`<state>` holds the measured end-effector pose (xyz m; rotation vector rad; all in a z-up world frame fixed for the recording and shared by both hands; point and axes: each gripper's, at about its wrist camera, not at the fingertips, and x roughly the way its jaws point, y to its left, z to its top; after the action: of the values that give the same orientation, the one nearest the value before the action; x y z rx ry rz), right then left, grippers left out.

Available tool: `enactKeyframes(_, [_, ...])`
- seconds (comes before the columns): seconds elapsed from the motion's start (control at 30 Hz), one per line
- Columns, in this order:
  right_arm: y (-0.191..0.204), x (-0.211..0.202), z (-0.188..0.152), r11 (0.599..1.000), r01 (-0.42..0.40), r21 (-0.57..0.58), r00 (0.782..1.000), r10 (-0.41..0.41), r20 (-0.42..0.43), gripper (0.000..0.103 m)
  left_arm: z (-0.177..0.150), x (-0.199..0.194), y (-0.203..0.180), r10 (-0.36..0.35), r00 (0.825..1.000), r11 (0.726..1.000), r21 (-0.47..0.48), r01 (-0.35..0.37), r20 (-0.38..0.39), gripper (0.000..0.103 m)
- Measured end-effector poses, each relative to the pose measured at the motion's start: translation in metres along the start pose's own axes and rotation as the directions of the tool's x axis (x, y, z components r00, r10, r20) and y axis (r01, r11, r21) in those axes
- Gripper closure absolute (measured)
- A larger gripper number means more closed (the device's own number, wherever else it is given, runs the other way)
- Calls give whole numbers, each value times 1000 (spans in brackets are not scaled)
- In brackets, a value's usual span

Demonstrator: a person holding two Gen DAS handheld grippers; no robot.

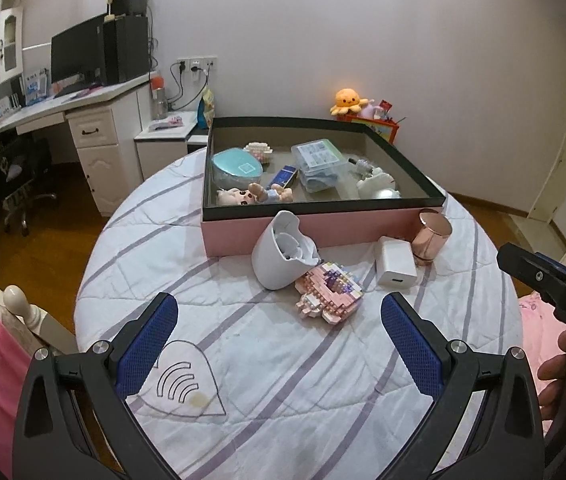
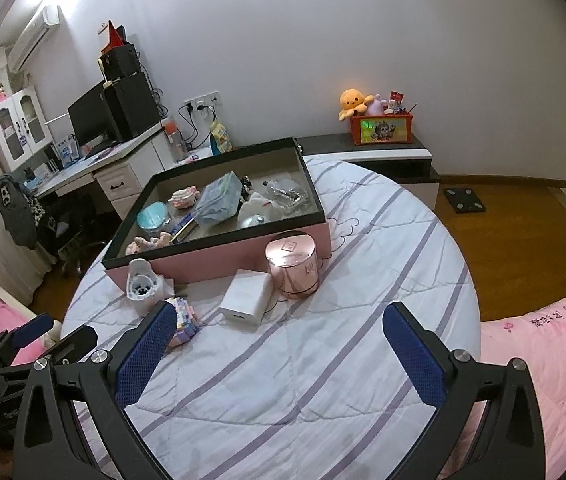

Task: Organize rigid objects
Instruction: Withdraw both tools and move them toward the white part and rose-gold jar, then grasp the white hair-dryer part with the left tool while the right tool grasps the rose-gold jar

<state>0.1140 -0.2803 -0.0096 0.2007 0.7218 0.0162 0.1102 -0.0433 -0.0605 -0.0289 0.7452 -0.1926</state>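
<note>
Both our grippers, left gripper (image 1: 279, 332) and right gripper (image 2: 279, 336), hover with jaws apart, holding nothing. We judge the brick model (image 1: 329, 293), charger (image 1: 395, 263), white cup (image 1: 281, 254) and rose-gold jar (image 1: 430, 236) wait beside the pink box (image 1: 323, 228) for sorting in

Black tool (image 1: 279, 312), blue textured pads (image 1: 149, 344)

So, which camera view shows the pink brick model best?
The left wrist view: the pink brick model lies whole and unobstructed between the open fingers. In the right wrist view, the right gripper's finger hides most of it.
</note>
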Motion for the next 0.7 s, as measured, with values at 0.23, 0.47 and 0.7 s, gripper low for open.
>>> enactKeyframes(0.23, [-7,22,2,1000,13,7,999,-13,-46,0,5,28,3,3,999,1000,-28,-4,-45,0])
enactKeyframes(0.47, [-11,53,9,1000,21,5,996,-20,-91,0,13,63,-2,7,996,999,-31,-9,-87,0])
enactKeyframes(0.7, [-15,85,17,1000,18,10,991,-17,-134,0,23,97,0,18,992,999,-35,-23,-128,0])
